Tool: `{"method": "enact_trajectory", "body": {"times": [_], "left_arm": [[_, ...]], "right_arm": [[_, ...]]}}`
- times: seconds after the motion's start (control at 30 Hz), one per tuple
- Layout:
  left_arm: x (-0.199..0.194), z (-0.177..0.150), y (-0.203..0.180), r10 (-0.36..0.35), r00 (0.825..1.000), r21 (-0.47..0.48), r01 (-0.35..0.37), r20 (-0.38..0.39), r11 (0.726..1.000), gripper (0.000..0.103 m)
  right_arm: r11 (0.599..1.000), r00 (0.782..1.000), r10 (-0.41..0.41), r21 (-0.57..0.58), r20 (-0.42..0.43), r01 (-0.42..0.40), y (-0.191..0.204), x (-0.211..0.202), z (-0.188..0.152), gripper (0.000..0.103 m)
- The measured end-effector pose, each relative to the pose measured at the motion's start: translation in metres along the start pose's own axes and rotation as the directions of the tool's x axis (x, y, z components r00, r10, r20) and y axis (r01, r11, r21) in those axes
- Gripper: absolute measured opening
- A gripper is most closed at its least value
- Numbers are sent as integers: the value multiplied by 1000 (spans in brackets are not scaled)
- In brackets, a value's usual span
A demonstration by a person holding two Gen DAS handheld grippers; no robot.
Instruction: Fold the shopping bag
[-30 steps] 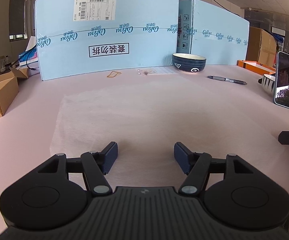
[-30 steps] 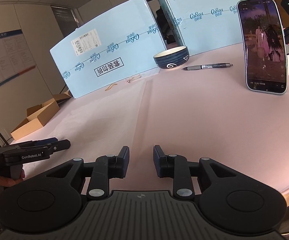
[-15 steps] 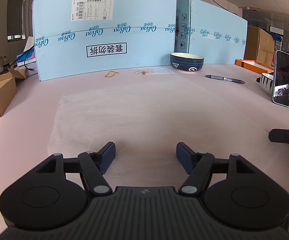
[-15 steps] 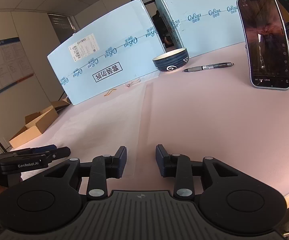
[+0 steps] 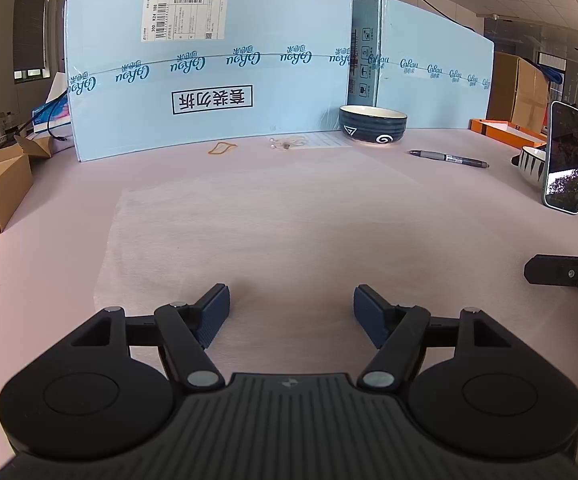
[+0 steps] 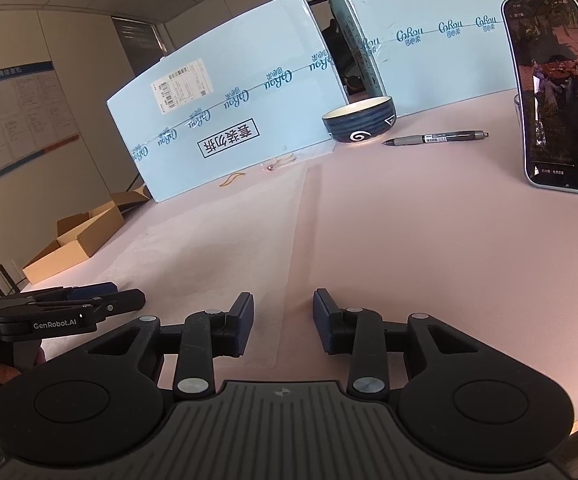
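Left gripper (image 5: 291,312) jaws widened slightly, now wide, empty, over near edge of flat shopping bag (image 5: 225,232); right gripper (image 6: 283,320) part-open, empty; fold not begun

The left gripper (image 5: 291,306) hangs low over the table's near edge, angled downward, jaws wide apart with nothing clamped. The right gripper (image 6: 283,312) sits just beside it, jaws narrower, also gripping nothing.
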State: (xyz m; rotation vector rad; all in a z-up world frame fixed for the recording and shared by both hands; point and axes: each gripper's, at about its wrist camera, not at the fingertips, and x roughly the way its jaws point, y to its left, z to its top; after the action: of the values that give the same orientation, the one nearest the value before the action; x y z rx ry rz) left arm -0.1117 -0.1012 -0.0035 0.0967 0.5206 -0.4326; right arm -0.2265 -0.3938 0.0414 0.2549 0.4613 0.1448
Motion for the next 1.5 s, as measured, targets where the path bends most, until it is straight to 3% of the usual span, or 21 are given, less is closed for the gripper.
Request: {"method": "enact_trajectory", "body": {"times": [0.17,0.27,0.43,0.5,0.6,0.83,1.07,1.17,1.33,1.5], "left_arm": [[-1,0,0,-2,1000,-2,2,2,1000,66],[-1,0,0,-2,1000,-1,2,2,1000,66],[-1,0,-1,-2,1000,-1,2,2,1000,67],[-1,0,-1,0,1000,1,0,1,1000,67],[-1,1,-2,3,1000,5,-3,0,1000,67],[-3,1,1,24,1000,-21,-23,14,1000,67],[-13,-2,-15,17,1000,64,-18,15,998,70],[-17,-9,-23,18,1000,85,-19,13,996,70],[-33,-14,-15,-32,999,13,31,37,999,70],[-49,-26,-3,-72,996,-36,74,52,997,70]], "right_arm": [[999,1000,-24,-37,4,24,6,-1,-2,28],[1000,1000,-28,-14,2,28,3,-3,-2,18],[1000,1000,-4,18,-5,4,-3,-6,-2,13],[999,1000,15,33,-13,-14,-5,-6,-1,5],[998,998,53,45,-23,-52,-4,-5,-2,2],[998,998,58,35,-1,-58,1,-7,2,1],[998,997,69,9,47,-69,6,-16,16,1],[995,993,99,10,64,-100,12,-15,23,1],[982,977,190,-6,95,-190,34,1,34,1],[954,952,299,-9,73,-299,66,33,39,1]]}}
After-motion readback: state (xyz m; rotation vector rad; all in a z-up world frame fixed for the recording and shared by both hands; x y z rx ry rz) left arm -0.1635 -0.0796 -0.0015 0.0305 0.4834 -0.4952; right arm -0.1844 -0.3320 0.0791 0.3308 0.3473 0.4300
